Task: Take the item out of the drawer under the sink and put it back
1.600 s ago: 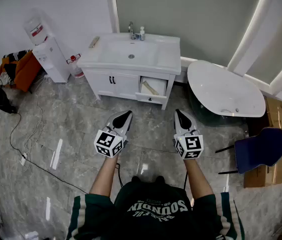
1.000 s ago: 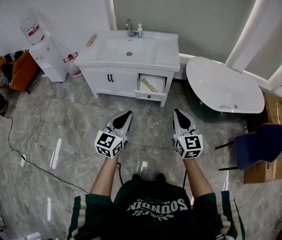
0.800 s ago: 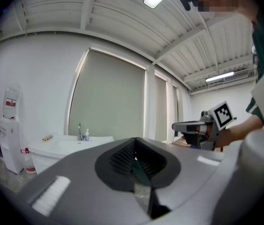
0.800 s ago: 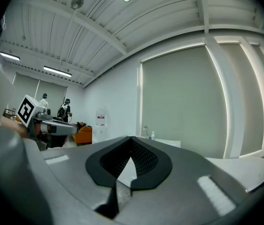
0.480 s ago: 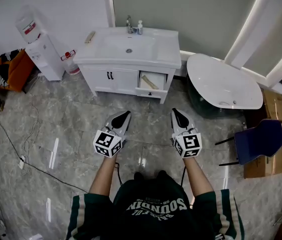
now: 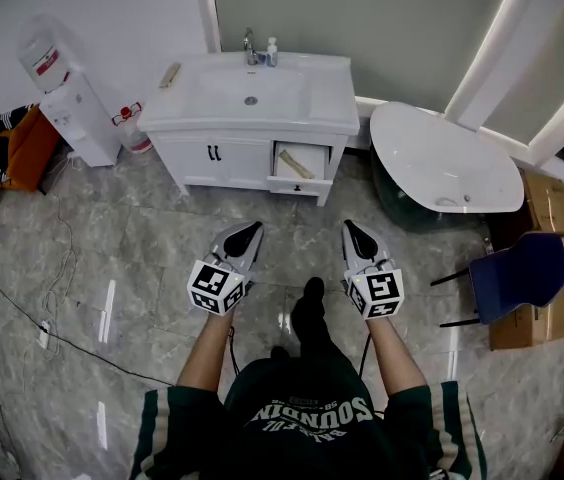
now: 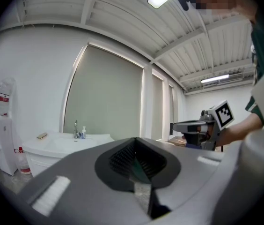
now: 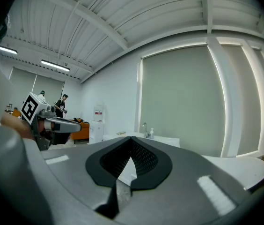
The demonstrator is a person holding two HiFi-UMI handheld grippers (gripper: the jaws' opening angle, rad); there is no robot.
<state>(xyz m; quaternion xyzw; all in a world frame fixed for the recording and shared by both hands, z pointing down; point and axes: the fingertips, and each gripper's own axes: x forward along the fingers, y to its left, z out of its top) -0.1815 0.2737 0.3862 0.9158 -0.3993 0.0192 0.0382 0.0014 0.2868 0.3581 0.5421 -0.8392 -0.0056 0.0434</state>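
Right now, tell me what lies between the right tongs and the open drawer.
Only bare floor tiles separate right tongs and drawer, per the head view.

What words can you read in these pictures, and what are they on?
"SOUNDIN", upside down, on the person's shirt; smaller print beside it is blurred.
Red label on the water bottle: too small to read.
Marker cubes: square patterns, no words.

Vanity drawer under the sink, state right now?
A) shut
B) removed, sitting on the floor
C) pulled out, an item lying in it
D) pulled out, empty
C: in the head view the drawer on the right side of the sink cabinet stands pulled out, and a pale elongated item lies at a slant inside it.
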